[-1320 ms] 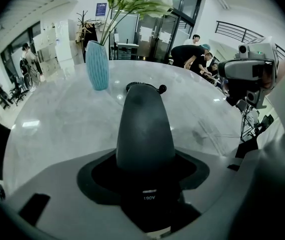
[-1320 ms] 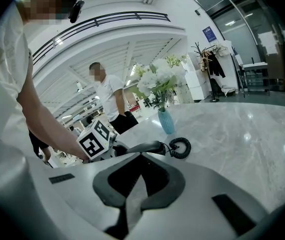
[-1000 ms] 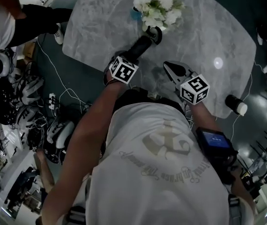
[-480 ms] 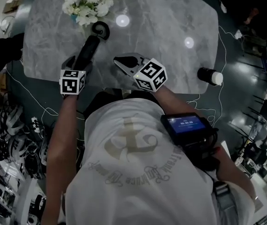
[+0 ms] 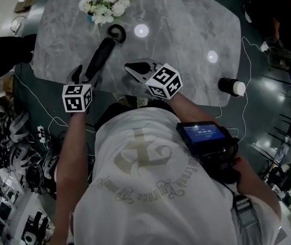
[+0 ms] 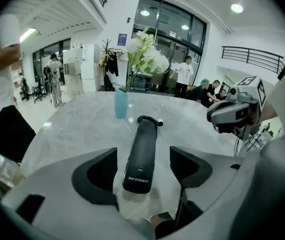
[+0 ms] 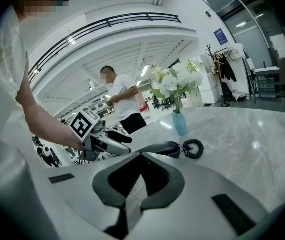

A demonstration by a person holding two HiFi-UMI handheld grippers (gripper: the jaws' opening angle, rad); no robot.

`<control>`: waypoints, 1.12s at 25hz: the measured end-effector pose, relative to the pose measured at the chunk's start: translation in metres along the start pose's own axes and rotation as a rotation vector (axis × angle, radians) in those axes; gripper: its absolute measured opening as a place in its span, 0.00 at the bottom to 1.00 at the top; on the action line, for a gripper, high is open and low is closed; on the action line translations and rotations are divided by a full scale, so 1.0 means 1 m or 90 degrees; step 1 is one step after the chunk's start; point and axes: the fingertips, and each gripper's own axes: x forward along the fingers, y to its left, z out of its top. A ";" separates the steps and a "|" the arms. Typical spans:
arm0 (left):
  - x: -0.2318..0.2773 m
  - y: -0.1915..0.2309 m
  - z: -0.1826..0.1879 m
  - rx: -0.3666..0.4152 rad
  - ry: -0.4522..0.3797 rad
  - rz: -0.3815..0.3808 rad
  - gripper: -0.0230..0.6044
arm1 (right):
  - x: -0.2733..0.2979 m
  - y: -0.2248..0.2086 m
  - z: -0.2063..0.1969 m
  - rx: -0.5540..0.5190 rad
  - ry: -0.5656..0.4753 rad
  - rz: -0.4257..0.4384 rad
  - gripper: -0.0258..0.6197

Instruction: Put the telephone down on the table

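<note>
Change: left gripper [image 5: 84, 75] jaws just opened, phone [image 5: 99, 57] released | Phone: flat on table [image 5: 186, 29], upper left, below flowers [image 5: 102, 1] | Right gripper [image 5: 138, 69]: jaws together, empty | Task: looks done

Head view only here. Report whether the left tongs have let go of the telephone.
Observer: Yes. In the left gripper view the left tongs have just been opening; the telephone lies on the table between the pads, touching neither.
Operator: Now check the right tongs.
Observer: The right gripper view shows the right tongs shut, with nothing between them.
</note>
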 end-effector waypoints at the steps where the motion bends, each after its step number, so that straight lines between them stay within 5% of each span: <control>1: -0.004 0.001 0.001 -0.007 -0.009 0.002 0.57 | 0.003 0.001 0.002 -0.005 -0.001 0.006 0.06; 10: -0.068 -0.045 0.007 -0.037 -0.101 0.007 0.46 | -0.027 0.031 0.020 -0.053 -0.017 0.022 0.06; 18: -0.105 -0.065 -0.009 -0.132 -0.201 0.010 0.17 | -0.029 0.047 0.017 -0.089 -0.019 0.060 0.06; 21: -0.116 -0.078 -0.026 -0.149 -0.205 0.014 0.07 | -0.039 0.058 0.011 -0.097 -0.018 0.068 0.06; 28: -0.132 -0.084 -0.068 -0.173 -0.208 0.046 0.06 | -0.037 0.076 -0.008 -0.130 -0.012 0.110 0.06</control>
